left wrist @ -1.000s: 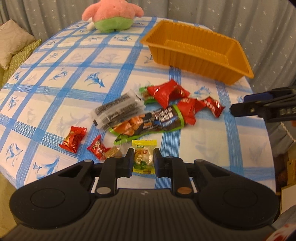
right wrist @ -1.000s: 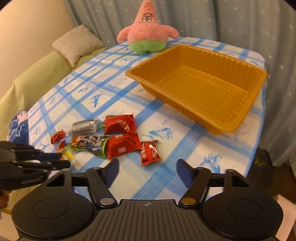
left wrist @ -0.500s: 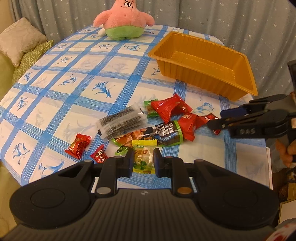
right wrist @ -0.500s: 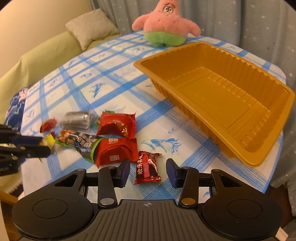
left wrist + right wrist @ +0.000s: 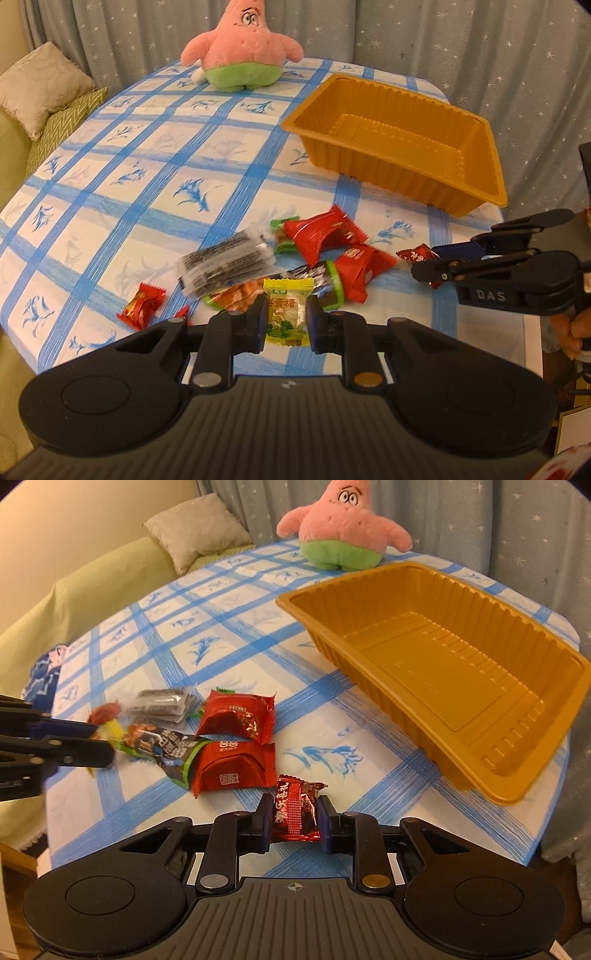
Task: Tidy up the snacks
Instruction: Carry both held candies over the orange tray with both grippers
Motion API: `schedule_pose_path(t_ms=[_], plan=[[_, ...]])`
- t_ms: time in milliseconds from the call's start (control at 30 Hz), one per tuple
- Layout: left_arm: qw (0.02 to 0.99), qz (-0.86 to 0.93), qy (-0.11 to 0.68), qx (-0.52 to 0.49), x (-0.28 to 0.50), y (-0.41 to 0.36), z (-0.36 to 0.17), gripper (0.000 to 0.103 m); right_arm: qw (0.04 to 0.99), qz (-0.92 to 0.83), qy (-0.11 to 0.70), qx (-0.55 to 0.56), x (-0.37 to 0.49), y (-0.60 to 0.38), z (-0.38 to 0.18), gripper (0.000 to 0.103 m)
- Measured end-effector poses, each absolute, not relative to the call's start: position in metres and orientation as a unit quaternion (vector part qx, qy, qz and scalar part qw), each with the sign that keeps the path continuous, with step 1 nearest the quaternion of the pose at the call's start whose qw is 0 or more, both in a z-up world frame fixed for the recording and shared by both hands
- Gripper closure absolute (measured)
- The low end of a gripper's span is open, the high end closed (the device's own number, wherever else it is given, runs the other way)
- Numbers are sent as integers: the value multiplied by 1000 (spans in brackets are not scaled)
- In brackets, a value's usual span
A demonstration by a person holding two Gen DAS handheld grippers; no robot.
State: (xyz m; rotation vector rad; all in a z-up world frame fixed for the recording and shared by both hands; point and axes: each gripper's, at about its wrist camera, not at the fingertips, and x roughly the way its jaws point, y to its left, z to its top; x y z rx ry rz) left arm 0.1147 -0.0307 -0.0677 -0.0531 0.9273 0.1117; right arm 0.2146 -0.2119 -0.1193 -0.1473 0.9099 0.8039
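Now pinching a red candy [image 5: 294, 809] low over the counter [image 5: 229, 635] with right fingers [image 5: 264, 821] newly squeezed shut, left fingers [image 5: 258, 325] tight on a yellow candy [image 5: 287, 314], both ready for the empty orange tray [image 5: 491, 786] nearby.

The left claw [image 5: 286, 317] is pitched downward, its pads pressed on a yellow candy [image 5: 287, 314]. The right claw [image 5: 293, 821] is likewise angled down, its jaws closed on a dark red candy wrapper [image 5: 295, 810]. At the edge of the left view, fingers [image 5: 576, 328] of the person's hand are seen behind the right claw.
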Motion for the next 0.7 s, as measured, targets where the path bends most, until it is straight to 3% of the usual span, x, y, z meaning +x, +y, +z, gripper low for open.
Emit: schedule_pose_path(t_ms=[433,700], plan=[[912,4,411,-1,172,-60,-42,84,853,354,384,-2,221,-254,-56,78],[922,-33,385,15,229,-75,-28,84,874,304,378,20,262,-260,-47,78]])
